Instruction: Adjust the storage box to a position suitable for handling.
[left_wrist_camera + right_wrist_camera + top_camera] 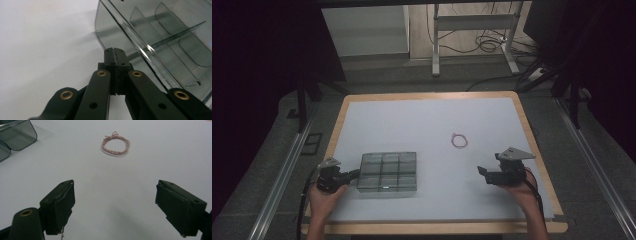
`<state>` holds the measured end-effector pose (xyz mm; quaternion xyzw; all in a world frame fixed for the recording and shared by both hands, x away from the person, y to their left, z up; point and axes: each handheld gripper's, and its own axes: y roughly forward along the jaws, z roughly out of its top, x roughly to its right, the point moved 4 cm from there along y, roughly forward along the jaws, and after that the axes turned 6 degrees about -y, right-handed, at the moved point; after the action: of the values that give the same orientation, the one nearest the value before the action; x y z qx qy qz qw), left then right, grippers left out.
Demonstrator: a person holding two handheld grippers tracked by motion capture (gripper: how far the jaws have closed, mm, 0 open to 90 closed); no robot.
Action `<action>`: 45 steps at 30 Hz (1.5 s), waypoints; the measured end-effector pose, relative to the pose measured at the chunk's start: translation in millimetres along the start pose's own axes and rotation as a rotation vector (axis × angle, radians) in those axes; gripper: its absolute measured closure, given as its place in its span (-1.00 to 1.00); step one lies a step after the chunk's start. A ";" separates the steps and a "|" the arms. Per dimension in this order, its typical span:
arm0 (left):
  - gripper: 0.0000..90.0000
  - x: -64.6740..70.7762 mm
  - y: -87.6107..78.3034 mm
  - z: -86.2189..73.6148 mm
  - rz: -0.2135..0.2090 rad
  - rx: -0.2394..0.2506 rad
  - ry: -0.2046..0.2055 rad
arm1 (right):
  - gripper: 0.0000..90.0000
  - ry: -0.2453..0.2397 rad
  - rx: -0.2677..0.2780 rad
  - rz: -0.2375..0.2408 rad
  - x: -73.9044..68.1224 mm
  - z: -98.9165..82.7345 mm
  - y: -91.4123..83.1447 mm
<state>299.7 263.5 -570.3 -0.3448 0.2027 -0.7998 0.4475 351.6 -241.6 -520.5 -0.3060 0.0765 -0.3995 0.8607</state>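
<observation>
A clear smoky plastic organiser box [388,171] with a grid of compartments lies on the white table, front left. My left gripper [356,173] is at its left wall with its jaws pressed together and nothing between them. In the left gripper view the left gripper [115,50] has its tips just short of the organiser box [160,37]. A small pink twisted cord ring [459,140] lies right of centre. My right gripper [482,175] rests at the front right, jaws wide apart and empty. In the right gripper view the right gripper [115,192] points toward the cord ring [115,144].
The white table top [422,120] has a wooden rim. A corner of the organiser box [15,135] is at the upper left of the right gripper view. Beyond the table stand a metal frame [472,30] and floor cables [492,45].
</observation>
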 end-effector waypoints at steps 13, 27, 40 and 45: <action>1.00 3.8 1.0 0.3 0.025 -0.011 0.023 | -0.65 0.002 0.008 -0.012 0.7 0.6 -1.5; 1.00 12.1 4.9 0.8 0.001 -0.019 0.047 | -0.65 0.002 0.005 -0.010 0.5 0.3 -1.0; 1.00 19.6 8.3 1.4 -0.029 -0.030 0.062 | -0.65 -0.001 -0.005 -0.002 -0.9 -0.4 0.5; 1.00 24.3 9.9 2.2 -0.034 -0.032 0.074 | -0.65 0.001 0.001 -0.004 -0.3 0.1 -0.7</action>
<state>298.2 237.5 -566.1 -0.3257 0.2262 -0.8161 0.4205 350.9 -241.7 -520.0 -0.3056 0.0761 -0.4015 0.8600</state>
